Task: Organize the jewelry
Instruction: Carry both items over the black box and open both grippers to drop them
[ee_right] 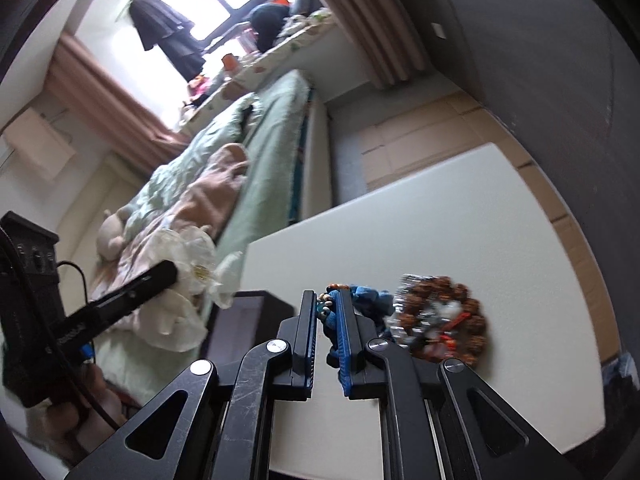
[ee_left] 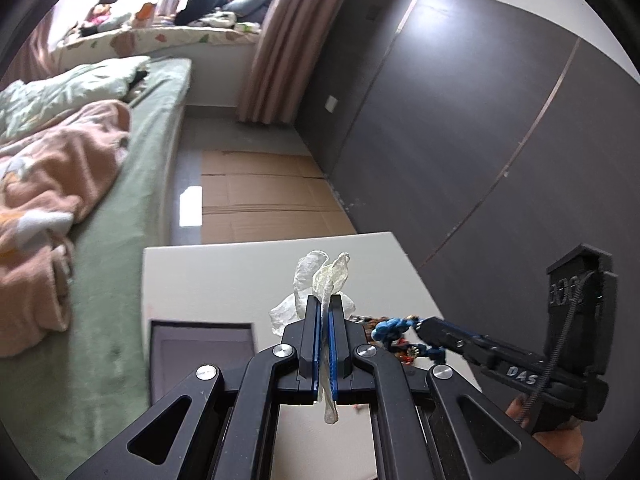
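Observation:
My left gripper [ee_left: 325,300] is shut on a clear crumpled plastic bag [ee_left: 326,280], held above the white table [ee_left: 224,272]. The bag also shows in the right wrist view [ee_right: 192,264], pinched by the left gripper's fingers [ee_right: 160,274]. My right gripper [ee_right: 326,296] is shut on a blue beaded bracelet [ee_right: 368,298], lifted a little above the table [ee_right: 460,216]. The bracelet also shows in the left wrist view [ee_left: 390,328] at the right gripper's fingertips [ee_left: 426,326]. A brown beaded bracelet with red and silver pieces [ee_right: 444,316] lies on the table just right of my right gripper.
A dark open box [ee_left: 204,344] sits at the table's left, also in the right wrist view [ee_right: 236,320]. A bed with green and pink bedding [ee_left: 80,168] lies left of the table. A grey wardrobe [ee_left: 480,120] stands to the right. Cardboard [ee_left: 260,192] covers the floor beyond.

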Available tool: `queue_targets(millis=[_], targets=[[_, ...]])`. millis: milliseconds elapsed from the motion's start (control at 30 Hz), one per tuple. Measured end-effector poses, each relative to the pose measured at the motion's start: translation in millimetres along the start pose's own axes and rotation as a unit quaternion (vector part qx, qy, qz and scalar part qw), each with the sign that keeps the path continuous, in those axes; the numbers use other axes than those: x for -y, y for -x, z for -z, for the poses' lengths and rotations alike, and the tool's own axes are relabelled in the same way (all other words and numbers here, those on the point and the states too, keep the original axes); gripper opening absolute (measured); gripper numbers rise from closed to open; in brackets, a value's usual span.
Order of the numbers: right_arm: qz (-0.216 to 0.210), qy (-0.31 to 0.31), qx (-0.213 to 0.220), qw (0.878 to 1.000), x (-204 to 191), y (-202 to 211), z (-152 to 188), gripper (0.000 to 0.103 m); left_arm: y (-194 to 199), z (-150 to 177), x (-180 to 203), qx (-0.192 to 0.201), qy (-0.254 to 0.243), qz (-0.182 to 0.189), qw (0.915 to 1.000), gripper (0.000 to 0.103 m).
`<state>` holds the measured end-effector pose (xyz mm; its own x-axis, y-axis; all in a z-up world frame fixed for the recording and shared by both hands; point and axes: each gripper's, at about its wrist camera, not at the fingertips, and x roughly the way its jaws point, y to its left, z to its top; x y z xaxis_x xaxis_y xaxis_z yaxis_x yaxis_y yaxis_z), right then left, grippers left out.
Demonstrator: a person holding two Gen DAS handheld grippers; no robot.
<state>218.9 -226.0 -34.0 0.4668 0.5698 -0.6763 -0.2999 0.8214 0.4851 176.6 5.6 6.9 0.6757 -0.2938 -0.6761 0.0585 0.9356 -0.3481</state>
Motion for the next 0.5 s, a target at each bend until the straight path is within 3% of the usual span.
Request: queue_targets(millis=[133, 300, 333, 367, 400, 433, 467, 500], targets=[[-0.017, 0.014, -0.008, 1.0, -20, -7, 1, 0.011, 2, 6, -22, 0.002, 0.023, -0.043, 0.9988, 0.003], [-0.035, 0.037, -0.019, 0.999, -48, -17, 4, 0.011, -3, 13, -45, -0.015, 0.053, -0.039, 0.9977, 0.007], [-0.038, 0.041, -0.02, 0.998, -53, -17, 5, 0.011, -7, 14, -48, -0.026, 0.054, -0.044, 0.9972, 0.017], [-0.04, 0.044, -0.022, 0.998, -57, -19, 6, 0.011, -8, 15, -50, -0.033, 0.056, -0.046, 0.9968, 0.04], [-0.044, 0.046, -0.025, 0.998, -61, -21, 8, 0.011, -11, 18, -54, -0.041, 0.062, -0.048, 0.996, 0.055], [-0.047, 0.048, -0.027, 0.997, -66, -23, 10, 0.011, -11, 19, -57, -0.041, 0.068, -0.047, 0.9957, 0.08], [-0.052, 0.049, -0.028, 0.997, -70, -24, 11, 0.011, -9, 21, -59, -0.036, 0.073, -0.046, 0.9956, 0.087], [-0.057, 0.049, -0.031, 0.997, -72, -27, 11, 0.011, -4, 22, -62, -0.028, 0.079, -0.054, 0.995, 0.087]])
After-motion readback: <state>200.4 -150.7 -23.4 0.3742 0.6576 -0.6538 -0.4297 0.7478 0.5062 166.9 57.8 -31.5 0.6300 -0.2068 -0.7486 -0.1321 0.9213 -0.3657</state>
